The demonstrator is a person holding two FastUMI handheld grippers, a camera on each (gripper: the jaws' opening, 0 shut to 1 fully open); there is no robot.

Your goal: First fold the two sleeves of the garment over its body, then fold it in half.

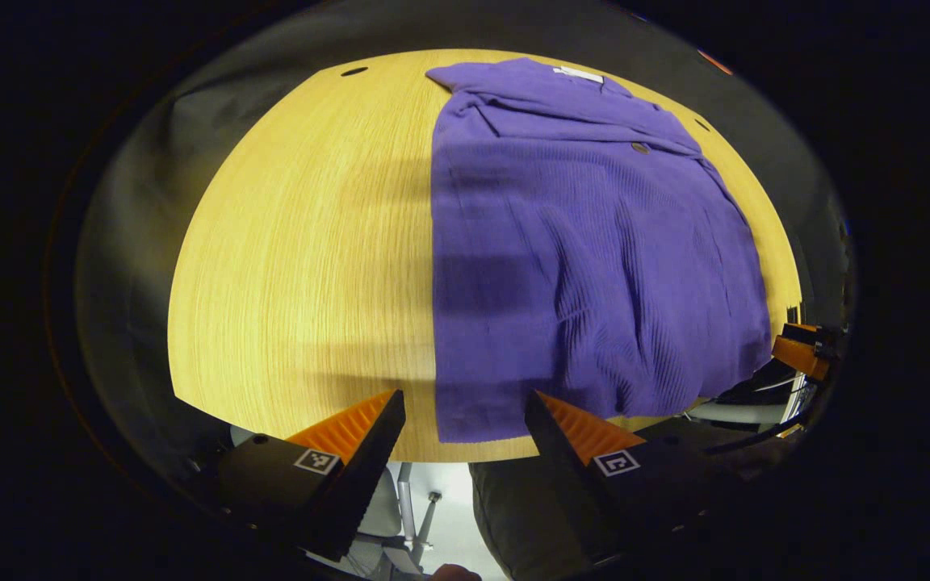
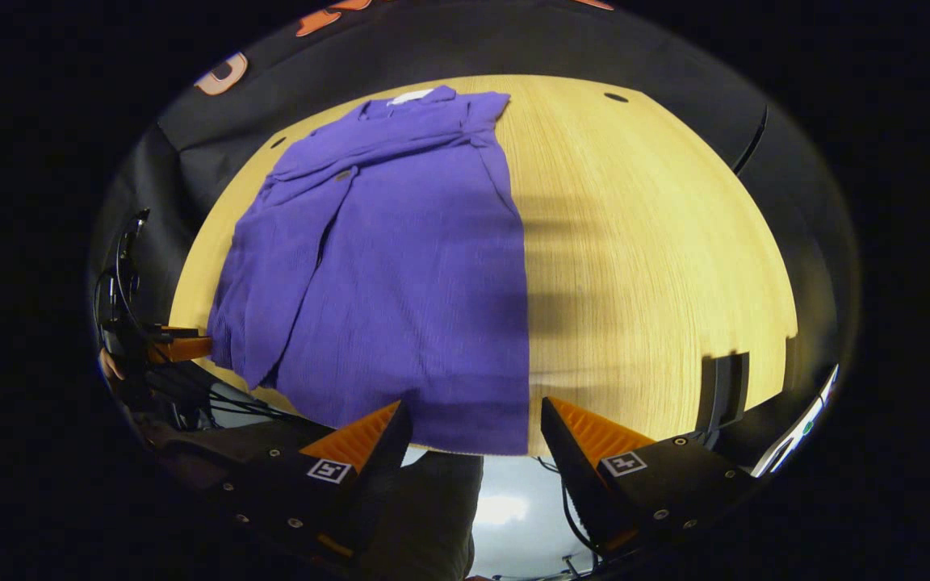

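Observation:
A purple ribbed garment (image 1: pixel 578 258) lies flat on the wooden table (image 1: pixel 312 242), collar and white label (image 1: pixel 578 74) at the far end and hem at the near edge. Folded cloth lies across its chest, and a long flap (image 2: pixel 271 266) lies over one side of the body. My left gripper (image 1: pixel 465 397) is open, hovering just off the near table edge at the hem's left corner. My right gripper (image 2: pixel 475 403) is open too, at the hem's other corner on the garment (image 2: pixel 400 266). Each view shows the other gripper off to one side: the right gripper (image 1: pixel 804 351), the left gripper (image 2: pixel 178 345).
Bare table (image 2: pixel 659 242) spreads beside the garment, with small round holes (image 1: pixel 353 71) (image 2: pixel 616 97) near the far edge. A dark block (image 2: pixel 723 391) sits at the near table edge. A person's trouser leg (image 1: pixel 513 500) and pale floor show below the edge.

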